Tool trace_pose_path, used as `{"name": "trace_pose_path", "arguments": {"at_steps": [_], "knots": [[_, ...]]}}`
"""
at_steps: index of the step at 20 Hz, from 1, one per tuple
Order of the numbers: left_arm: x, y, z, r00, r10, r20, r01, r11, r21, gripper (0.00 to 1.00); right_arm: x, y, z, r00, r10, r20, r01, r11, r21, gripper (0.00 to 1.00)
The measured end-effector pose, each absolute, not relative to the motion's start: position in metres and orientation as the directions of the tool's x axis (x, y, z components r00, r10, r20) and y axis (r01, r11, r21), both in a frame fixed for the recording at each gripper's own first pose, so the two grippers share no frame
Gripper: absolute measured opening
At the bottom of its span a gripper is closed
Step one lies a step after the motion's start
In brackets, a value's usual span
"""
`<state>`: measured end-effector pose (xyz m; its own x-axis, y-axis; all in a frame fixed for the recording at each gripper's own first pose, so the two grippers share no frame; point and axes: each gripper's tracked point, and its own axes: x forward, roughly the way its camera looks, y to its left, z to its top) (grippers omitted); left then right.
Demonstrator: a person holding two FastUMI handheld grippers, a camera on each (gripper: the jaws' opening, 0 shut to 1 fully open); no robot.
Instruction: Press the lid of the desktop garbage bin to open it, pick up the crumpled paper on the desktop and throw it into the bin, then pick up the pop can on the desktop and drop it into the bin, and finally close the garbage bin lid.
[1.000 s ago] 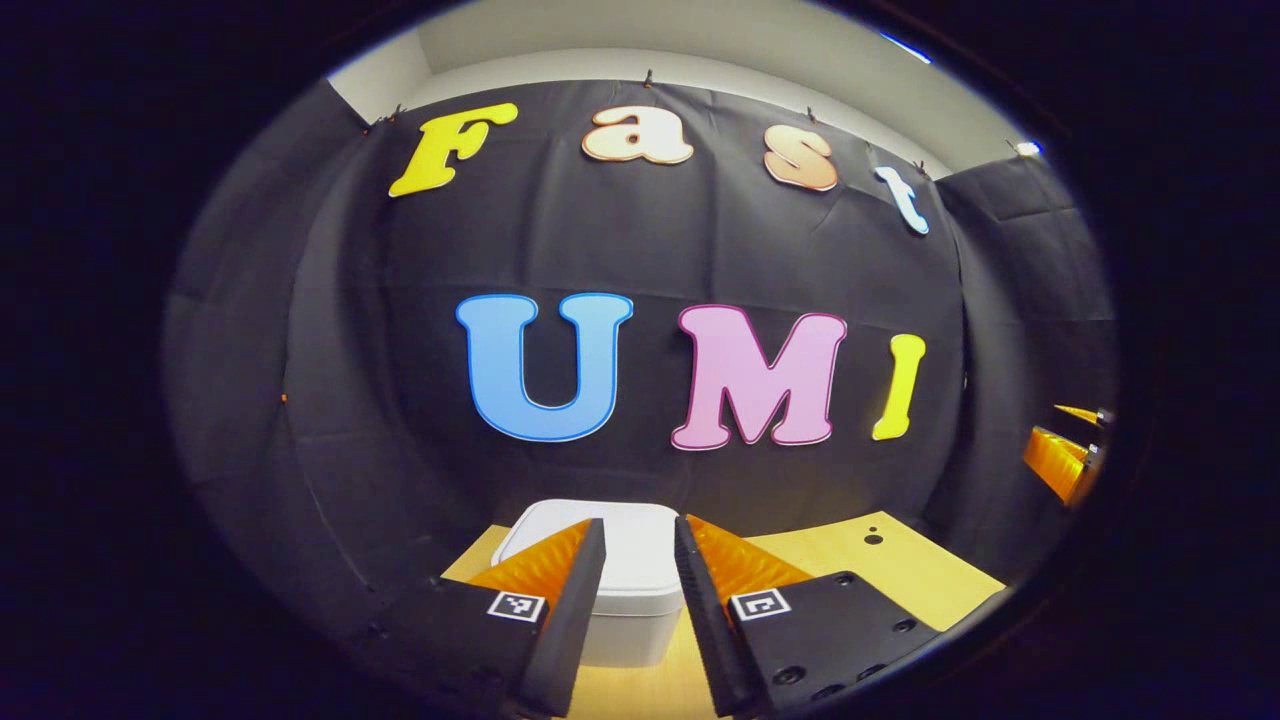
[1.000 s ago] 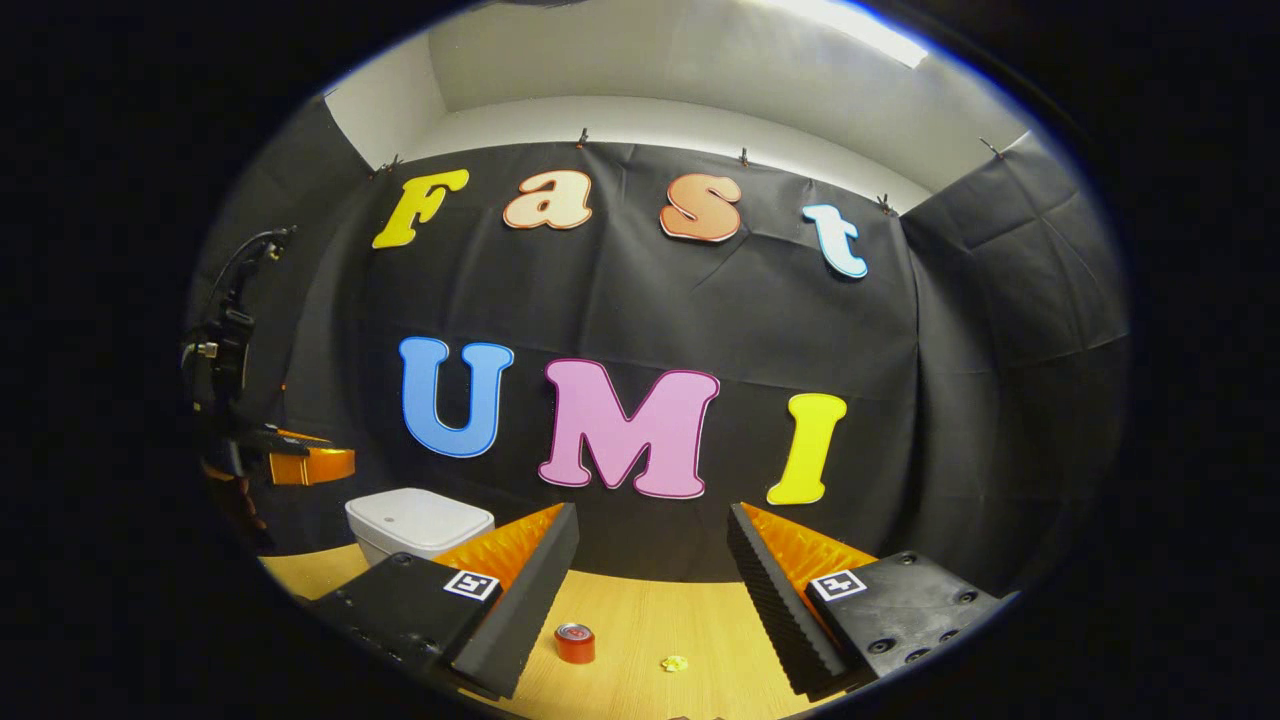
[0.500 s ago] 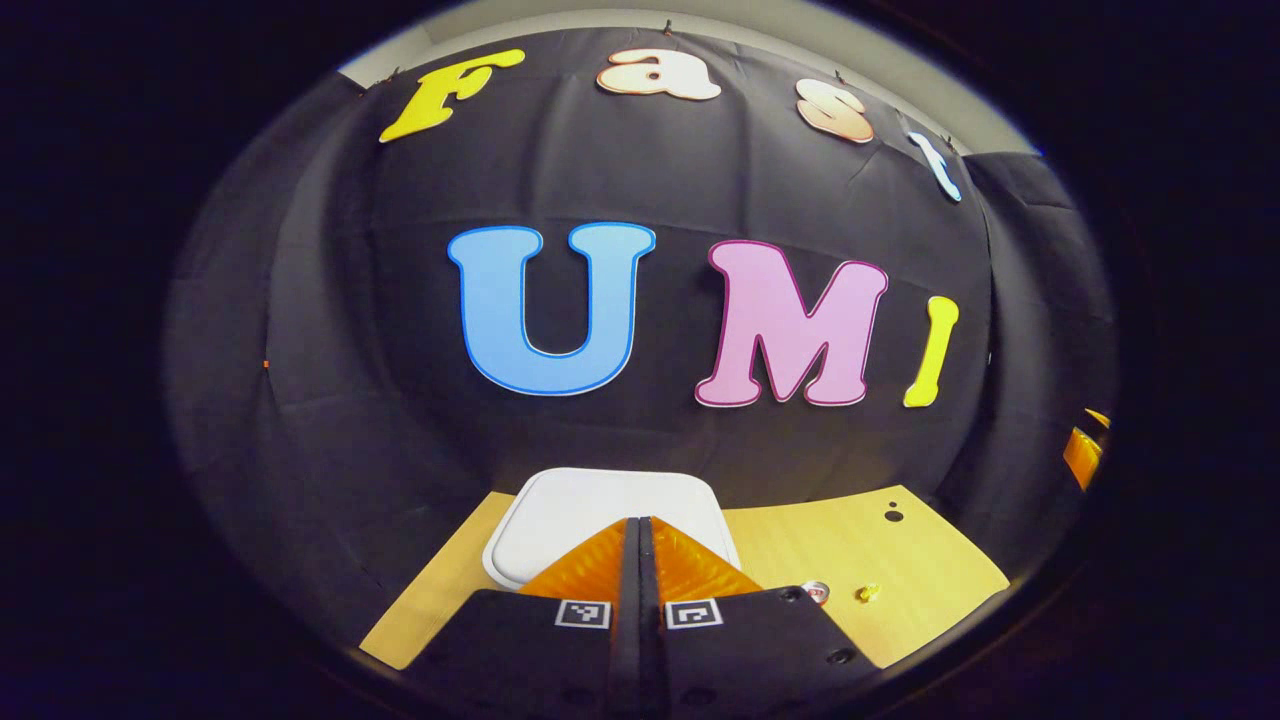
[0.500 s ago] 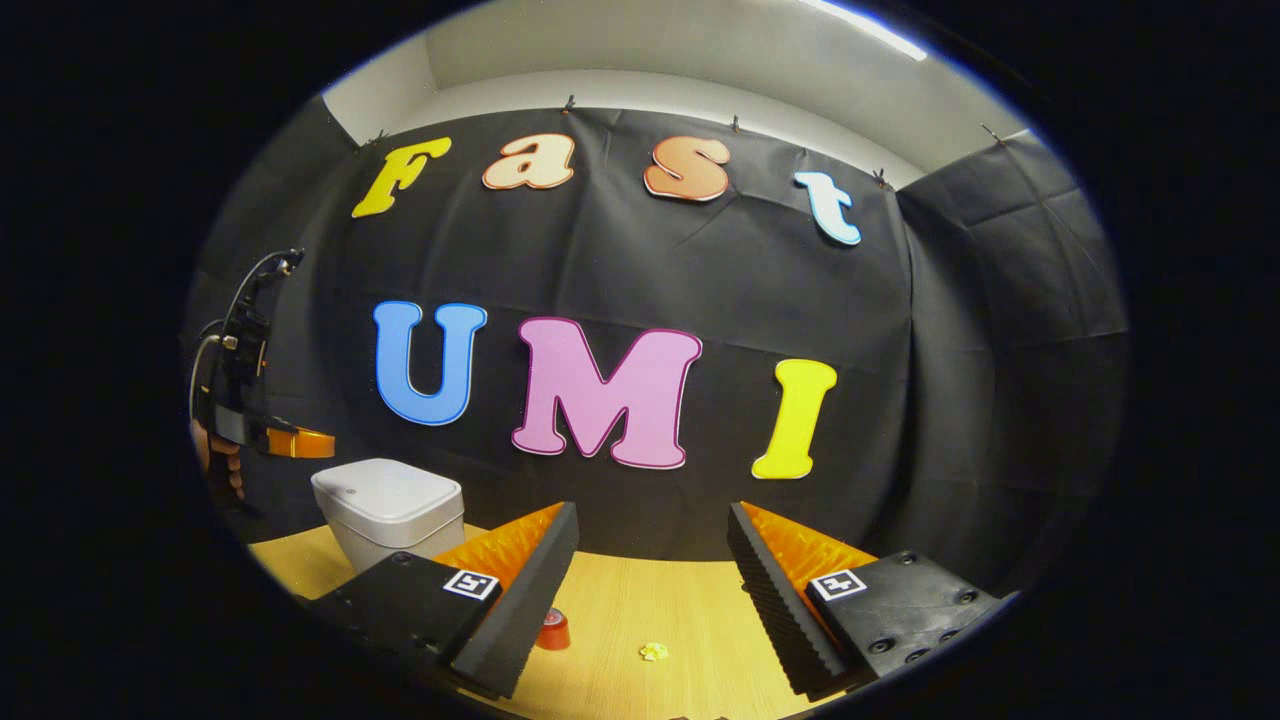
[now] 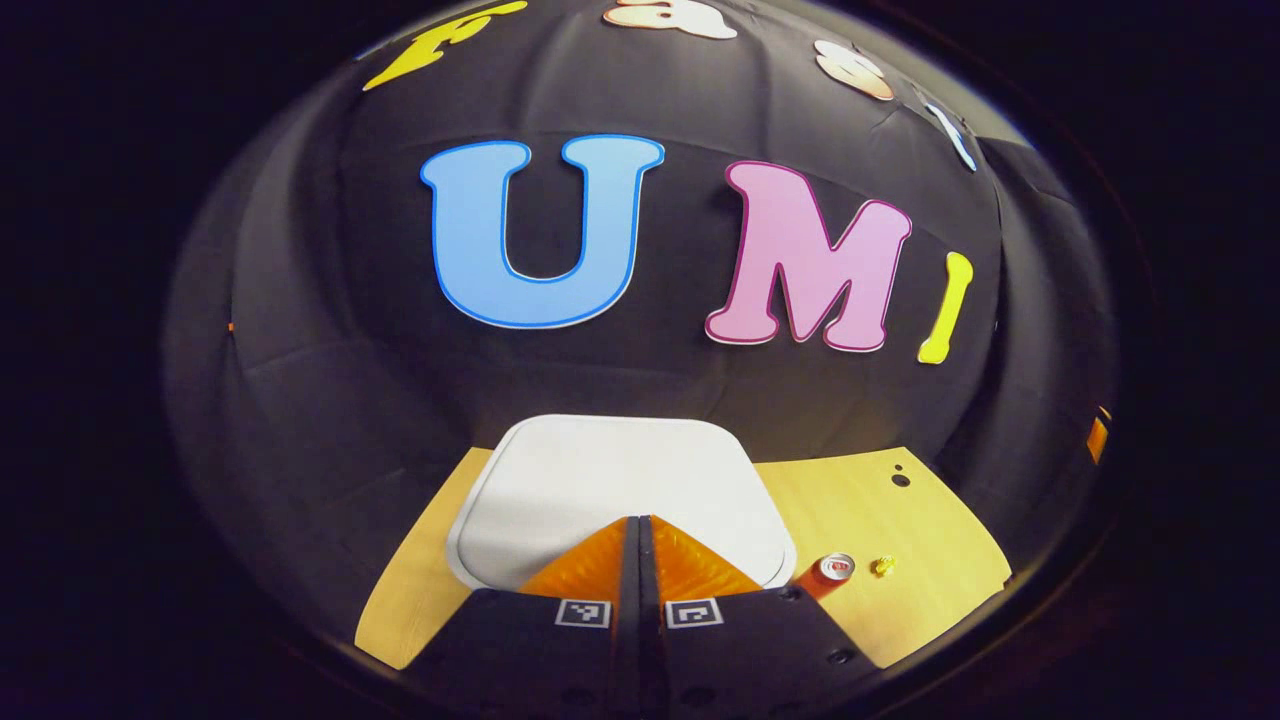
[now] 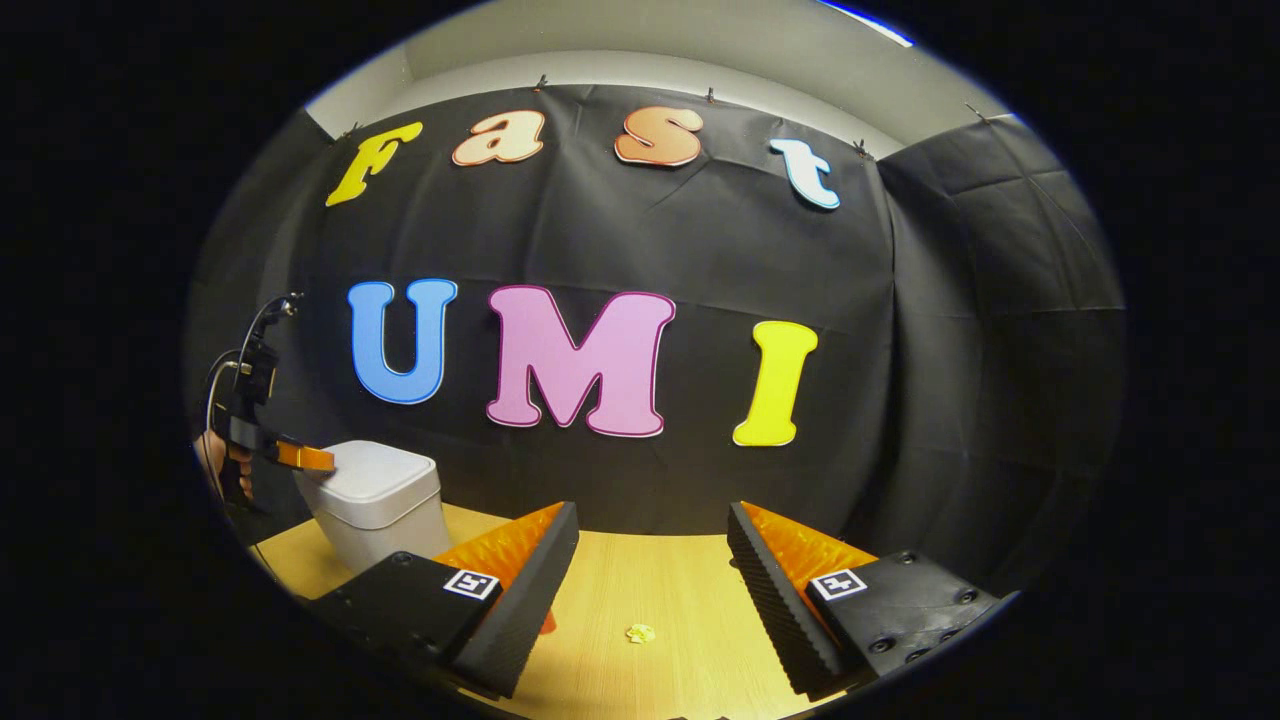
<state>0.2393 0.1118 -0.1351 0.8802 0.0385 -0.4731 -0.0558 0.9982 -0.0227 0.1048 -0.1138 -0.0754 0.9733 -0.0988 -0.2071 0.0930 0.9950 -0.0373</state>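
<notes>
In the left gripper view, the left gripper (image 5: 639,525) sits at bottom centre with its two fingers pressed together, nothing between them. Their tips lie over the near edge of the white bin lid (image 5: 615,480), which is down and closed on the garbage bin; whether the tips actually touch it cannot be told. The bin stands on the wooden desktop (image 5: 930,560) against the booth's black cloth wall. Just right of the bin, in the lower right of the frame, stands the red pop can (image 5: 830,572) with its silver top showing, and the small yellow crumpled paper (image 5: 883,566) lies beside it.

In the right gripper view, the right gripper (image 6: 652,555) fills the bottom of the frame with its fingers spread wide and empty above the desktop. The crumpled paper (image 6: 640,632) lies low in the gap between them. A sliver of the pop can (image 6: 547,622) peeks out beside the left-hand finger. At the left edge, a hand (image 6: 212,455) holds the left gripper (image 6: 312,459) at the lid of the garbage bin (image 6: 380,505).
</notes>
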Motion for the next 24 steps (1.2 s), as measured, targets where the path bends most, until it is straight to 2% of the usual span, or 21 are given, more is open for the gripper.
{"name": "trace_pose_path", "arguments": {"at_steps": [6,9,12,16,24], "knots": [[0.237,0.112,-0.144,0.885,-0.017,-0.465,-0.030,0.995,-0.095,0.07,0.105,-0.113,-0.080,0.972,-0.091,-0.215,0.084,0.996,-0.041,0.96],[0.237,0.111,-0.144,0.884,-0.017,-0.468,-0.010,0.998,-0.055,0.07,0.104,-0.111,-0.081,0.973,-0.083,-0.215,0.075,0.996,-0.046,0.96],[0.238,0.110,-0.124,0.907,0.022,-0.420,-0.039,0.999,-0.032,0.06,0.104,-0.110,-0.080,0.972,-0.082,-0.219,0.075,0.996,-0.039,0.96],[0.225,0.095,-0.077,0.956,0.069,-0.286,-0.082,0.996,-0.034,0.06,0.102,-0.113,-0.074,0.975,-0.082,-0.207,0.072,0.996,-0.052,0.96],[0.155,0.002,-0.021,0.989,-0.001,-0.145,-0.019,0.990,-0.140,0.06,0.096,-0.109,-0.081,0.968,-0.074,-0.240,0.063,0.997,-0.053,0.97]]}}
